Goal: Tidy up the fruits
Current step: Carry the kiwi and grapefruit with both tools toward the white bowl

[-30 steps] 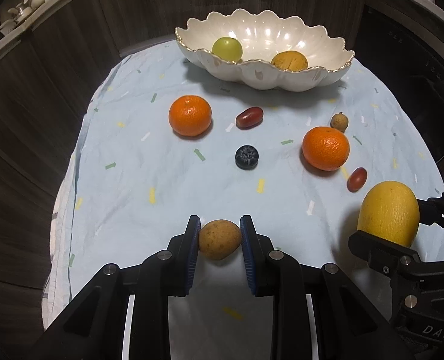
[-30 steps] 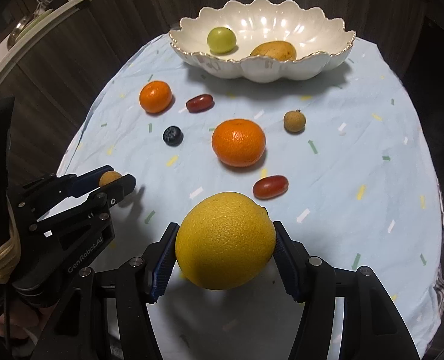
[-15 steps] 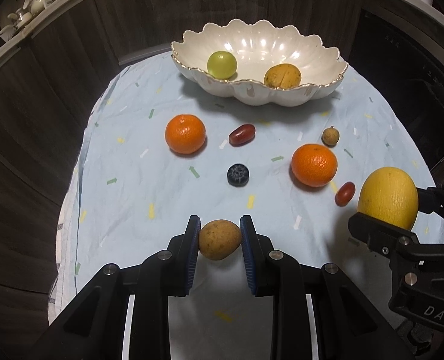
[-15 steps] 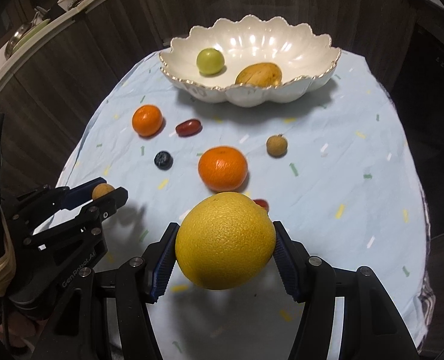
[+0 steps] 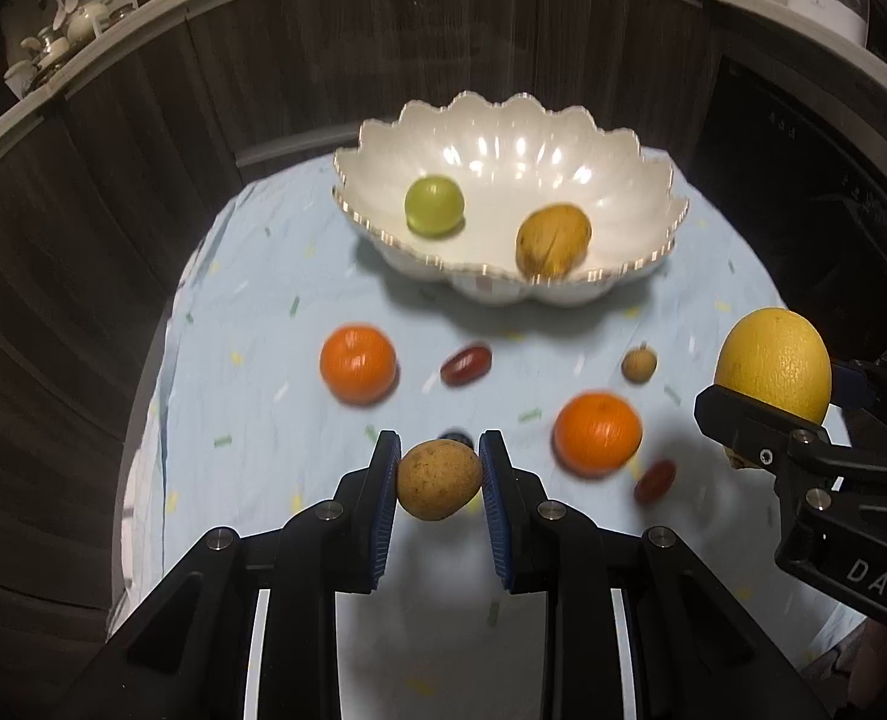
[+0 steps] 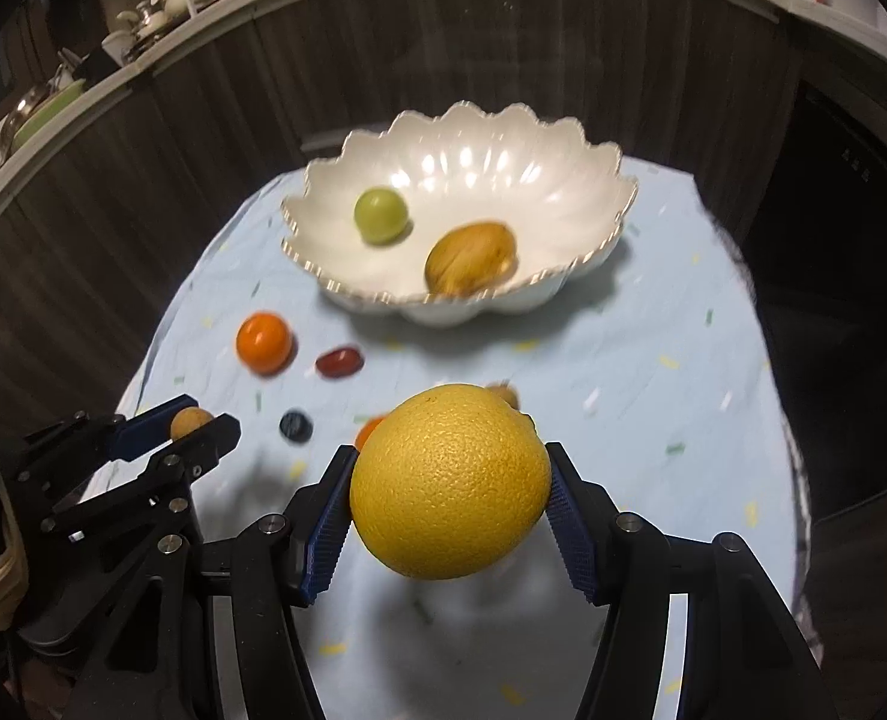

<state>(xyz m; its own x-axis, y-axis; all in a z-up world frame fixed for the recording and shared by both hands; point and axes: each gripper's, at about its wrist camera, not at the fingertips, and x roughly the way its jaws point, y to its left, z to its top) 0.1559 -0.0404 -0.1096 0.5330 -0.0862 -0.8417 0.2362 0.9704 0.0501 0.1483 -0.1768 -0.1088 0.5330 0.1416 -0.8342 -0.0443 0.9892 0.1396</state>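
Fruits (image 5: pixel 438 480) higher; bowl (image 5: pixel 653 222) nearer vs. before

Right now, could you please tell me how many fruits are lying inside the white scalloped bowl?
2: a round green fruit on the left of the white scalloped bowl, and a tan oval fruit right of it, near the front rim. Nothing seems hidden.

We are looking at a pale blue cloth (image 5: pixel 671 312) speckled with yellow, green and white dashes. A glossy white scalloped bowl (image 5: pixel 503 150), its rim edged in gold, is showing a green fruit (image 5: pixel 434 206) inside. Two bright orange mandarins (image 5: pixel 357 364) and a big yellow citrus (image 6: pixel 449 489) are glowing.
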